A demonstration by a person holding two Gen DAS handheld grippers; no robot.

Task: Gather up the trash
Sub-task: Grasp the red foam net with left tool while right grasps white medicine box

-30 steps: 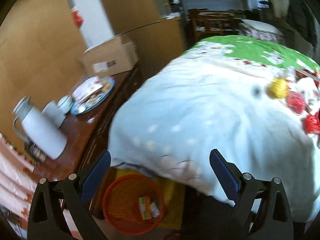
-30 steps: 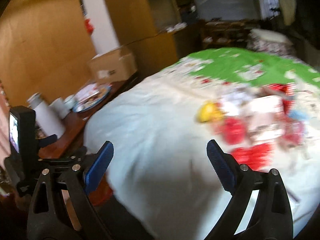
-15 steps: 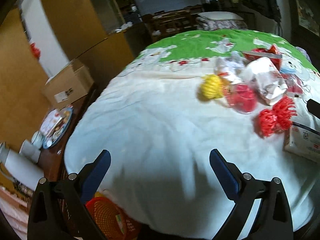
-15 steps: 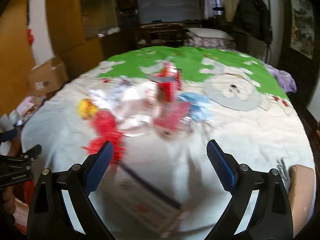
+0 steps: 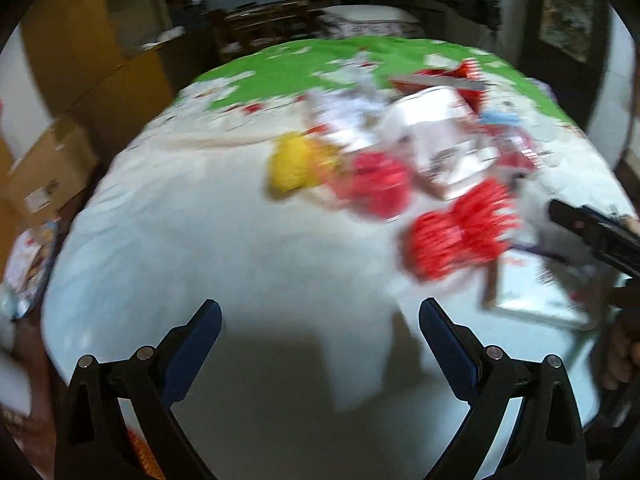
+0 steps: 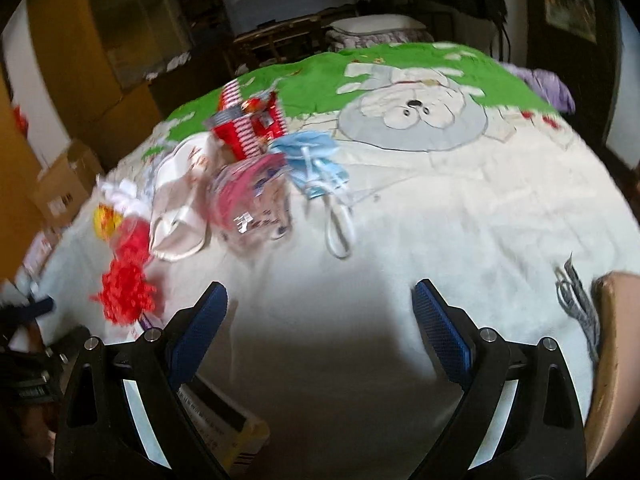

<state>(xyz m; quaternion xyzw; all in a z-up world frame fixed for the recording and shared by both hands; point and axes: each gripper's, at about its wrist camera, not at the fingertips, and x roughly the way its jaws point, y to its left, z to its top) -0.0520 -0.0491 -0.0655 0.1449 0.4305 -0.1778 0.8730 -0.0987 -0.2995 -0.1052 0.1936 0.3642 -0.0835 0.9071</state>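
A pile of trash lies on a bed with a white and green quilt (image 5: 208, 240). In the left wrist view I see a yellow ball (image 5: 292, 164), red frilly wrappers (image 5: 452, 236), a white bag (image 5: 436, 136) and a flat white box (image 5: 536, 284). In the right wrist view the pile holds a red striped packet (image 6: 248, 128), a blue face mask (image 6: 316, 164), a pink wrapper (image 6: 252, 196) and red frills (image 6: 126, 292). My left gripper (image 5: 320, 332) is open and empty above the quilt's near part. My right gripper (image 6: 320, 316) is open and empty, right of the pile.
A cardboard box (image 5: 44, 172) stands left of the bed. An orange basket's rim (image 5: 140, 456) shows at the bottom left. A small carton (image 6: 224, 428) lies under my right gripper. A tan board edge (image 6: 616, 360) is at the right. Dark furniture stands behind the bed.
Both grippers swung right from the bedside table and basket toward the trash pile on the bed. The views are now closer to the pile. Both stay open.
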